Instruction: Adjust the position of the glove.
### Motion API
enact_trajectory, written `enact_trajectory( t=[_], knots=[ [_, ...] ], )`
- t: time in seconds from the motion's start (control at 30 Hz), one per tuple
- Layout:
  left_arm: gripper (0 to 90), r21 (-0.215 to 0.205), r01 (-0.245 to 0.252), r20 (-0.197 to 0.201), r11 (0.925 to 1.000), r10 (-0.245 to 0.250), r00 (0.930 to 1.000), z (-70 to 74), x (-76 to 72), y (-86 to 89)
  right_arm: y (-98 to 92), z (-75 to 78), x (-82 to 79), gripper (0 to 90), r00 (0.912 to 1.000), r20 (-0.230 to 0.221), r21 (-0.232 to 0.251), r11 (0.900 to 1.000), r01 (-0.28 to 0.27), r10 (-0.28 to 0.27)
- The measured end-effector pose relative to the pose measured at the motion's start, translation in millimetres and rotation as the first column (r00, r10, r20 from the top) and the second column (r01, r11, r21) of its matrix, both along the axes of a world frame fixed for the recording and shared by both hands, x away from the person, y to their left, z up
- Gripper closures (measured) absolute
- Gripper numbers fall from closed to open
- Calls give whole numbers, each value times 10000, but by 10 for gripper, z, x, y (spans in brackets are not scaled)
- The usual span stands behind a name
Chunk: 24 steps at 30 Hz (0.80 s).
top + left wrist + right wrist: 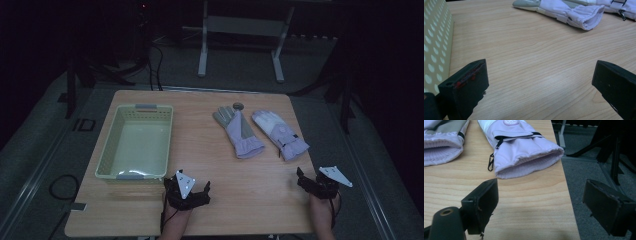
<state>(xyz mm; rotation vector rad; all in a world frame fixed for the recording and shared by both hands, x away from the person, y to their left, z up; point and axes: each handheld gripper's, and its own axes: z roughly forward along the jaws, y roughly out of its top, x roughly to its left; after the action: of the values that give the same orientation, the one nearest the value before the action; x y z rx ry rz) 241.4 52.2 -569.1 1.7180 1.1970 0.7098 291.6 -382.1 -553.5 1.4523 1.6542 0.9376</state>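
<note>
Both the left gripper (186, 189) and right gripper (312, 181) hover with jaws apart and empty over the counter (240, 185), near 2 lilac gloves (239, 131) beside a pale basket (112, 150).

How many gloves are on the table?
2. One glove lies palm up right of the basket; the other glove lies beside it, nearer the table's right edge. Nothing seems hidden.

Table (250, 200): holds everything below.
Basket (107, 150): left half of the table.
Left glove (237, 131): right of the basket, cuff toward the person.
Right glove (280, 134): just beside the left glove, cuff near the table's right edge.
Round object (238, 106): behind the left glove's fingertips.
Left gripper (186, 189): near edge, by the basket's near right corner.
Right gripper (320, 181): near right corner, before the right glove.
</note>
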Motion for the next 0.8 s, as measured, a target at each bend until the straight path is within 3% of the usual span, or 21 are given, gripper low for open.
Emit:
enact_trajectory(
  t=[0.3,0.5,0.8],
  knots=[
    [8,99,81,72,9999,-82,9999,1,-5,-7,15,0,19,130,9995,-329,-146,9999,-7,3],
    [8,81,58,86,10000,-59,9999,1,-6,-6,-10,34,20,130,9946,-977,177,9993,-343,358],
    [8,65,167,22,9998,-167,9999,1,0,-3,-53,399,27,123,9955,-919,-11,9998,-211,209]
  ],
)
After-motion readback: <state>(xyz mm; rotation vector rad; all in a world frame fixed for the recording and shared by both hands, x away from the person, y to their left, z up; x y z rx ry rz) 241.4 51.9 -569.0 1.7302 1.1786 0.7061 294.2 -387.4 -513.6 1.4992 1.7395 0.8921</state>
